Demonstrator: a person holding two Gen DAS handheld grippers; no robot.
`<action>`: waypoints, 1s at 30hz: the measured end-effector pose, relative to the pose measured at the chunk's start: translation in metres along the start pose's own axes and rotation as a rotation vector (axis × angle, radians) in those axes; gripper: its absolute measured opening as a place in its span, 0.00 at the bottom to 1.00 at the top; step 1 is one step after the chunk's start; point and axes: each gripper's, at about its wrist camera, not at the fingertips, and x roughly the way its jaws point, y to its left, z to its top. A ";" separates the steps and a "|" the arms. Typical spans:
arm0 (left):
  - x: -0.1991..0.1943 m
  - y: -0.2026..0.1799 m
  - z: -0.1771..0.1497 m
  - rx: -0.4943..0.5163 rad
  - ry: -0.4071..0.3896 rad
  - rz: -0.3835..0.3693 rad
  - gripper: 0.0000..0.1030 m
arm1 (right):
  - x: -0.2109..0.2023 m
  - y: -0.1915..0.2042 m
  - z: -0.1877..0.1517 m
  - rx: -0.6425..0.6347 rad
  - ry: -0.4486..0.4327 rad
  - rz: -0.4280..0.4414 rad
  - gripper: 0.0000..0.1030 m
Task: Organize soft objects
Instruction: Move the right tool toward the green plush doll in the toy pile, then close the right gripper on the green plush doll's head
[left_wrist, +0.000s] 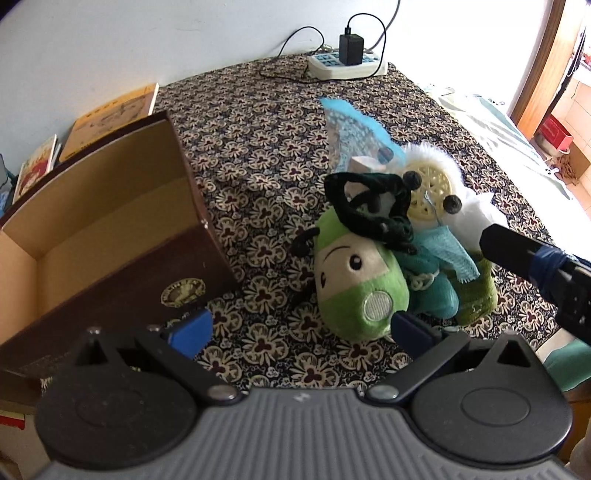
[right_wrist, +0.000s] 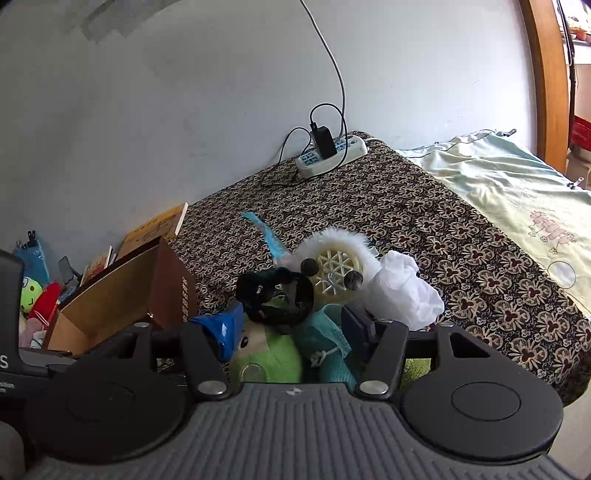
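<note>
A pile of soft things lies on the patterned bedspread: a green plush toy, a dark green scrunchie, a teal cloth, a white furry ornament with a cream disc and a white crumpled cloth. An open brown cardboard box stands to the left. My left gripper is open, just short of the plush toy. My right gripper is open above the plush toy and teal cloth; its finger shows in the left wrist view.
A white power strip with a black charger and cables sits at the far edge by the wall. Books lie behind the box. A pale green quilt covers the bed to the right. More toys lie left of the box.
</note>
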 end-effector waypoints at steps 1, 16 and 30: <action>0.000 -0.001 -0.001 0.000 0.002 0.000 0.99 | -0.001 0.001 -0.001 -0.007 0.000 0.001 0.42; 0.014 0.010 -0.004 -0.027 0.040 -0.054 0.99 | 0.010 0.003 -0.004 -0.017 0.048 0.017 0.38; 0.033 0.038 -0.007 -0.165 0.086 -0.287 0.99 | 0.027 0.005 -0.003 -0.034 0.099 0.169 0.17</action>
